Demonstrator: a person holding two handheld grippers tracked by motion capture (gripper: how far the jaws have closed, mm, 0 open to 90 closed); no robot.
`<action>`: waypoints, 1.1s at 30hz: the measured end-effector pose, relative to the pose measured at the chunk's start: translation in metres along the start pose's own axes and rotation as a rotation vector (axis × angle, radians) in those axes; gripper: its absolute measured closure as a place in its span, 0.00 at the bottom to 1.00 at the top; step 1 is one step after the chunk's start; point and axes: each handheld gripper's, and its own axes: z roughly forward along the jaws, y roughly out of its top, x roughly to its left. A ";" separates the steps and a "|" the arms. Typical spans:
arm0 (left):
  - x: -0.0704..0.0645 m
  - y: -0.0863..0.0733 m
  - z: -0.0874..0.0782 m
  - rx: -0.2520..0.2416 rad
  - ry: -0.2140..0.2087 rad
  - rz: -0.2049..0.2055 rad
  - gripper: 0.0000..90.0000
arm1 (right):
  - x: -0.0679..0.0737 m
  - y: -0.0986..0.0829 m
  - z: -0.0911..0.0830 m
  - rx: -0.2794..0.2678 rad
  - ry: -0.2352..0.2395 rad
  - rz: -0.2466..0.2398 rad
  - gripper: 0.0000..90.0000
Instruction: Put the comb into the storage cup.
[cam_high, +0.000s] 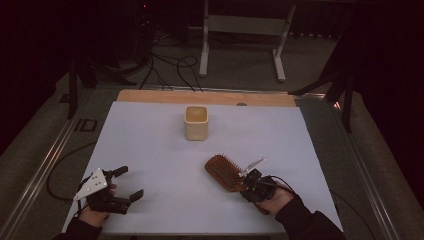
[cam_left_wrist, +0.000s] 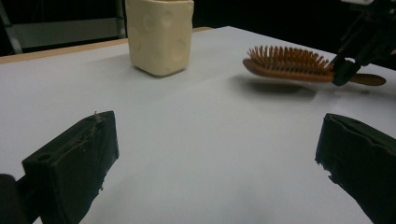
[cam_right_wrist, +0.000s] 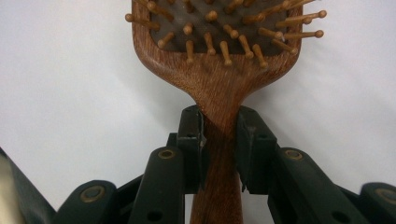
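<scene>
A wooden paddle hairbrush (cam_high: 223, 172) hangs just above the white table sheet, bristles up, and casts a shadow below it. My right gripper (cam_high: 248, 183) is shut on its handle; in the right gripper view the two jaws clamp the handle's neck (cam_right_wrist: 219, 135) just below the bristle pad. From the left gripper view the hairbrush (cam_left_wrist: 289, 65) floats at the right with the other gripper on its handle. My left gripper (cam_high: 127, 182) rests low at the table's front left, open, nothing between its jaws. A cream square cup (cam_high: 196, 122) stands upright at the table's middle back, also seen as the cup (cam_left_wrist: 159, 35).
The white sheet (cam_high: 150, 150) covers a wooden table whose bare back edge (cam_high: 205, 96) shows behind the cup. Cables and a grey frame stand on the floor beyond. Metal rails run along both sides of the table.
</scene>
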 end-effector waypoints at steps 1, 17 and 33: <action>0.000 0.000 0.000 0.000 0.000 0.000 0.00 | 0.000 0.001 -0.002 -0.011 0.000 0.000 0.82; -0.002 0.001 0.001 0.005 -0.004 -0.002 0.00 | 0.007 0.008 -0.007 -0.253 0.037 0.014 0.82; -0.006 0.007 0.005 0.021 0.002 -0.024 0.00 | 0.012 0.007 0.001 -0.411 0.044 0.018 0.82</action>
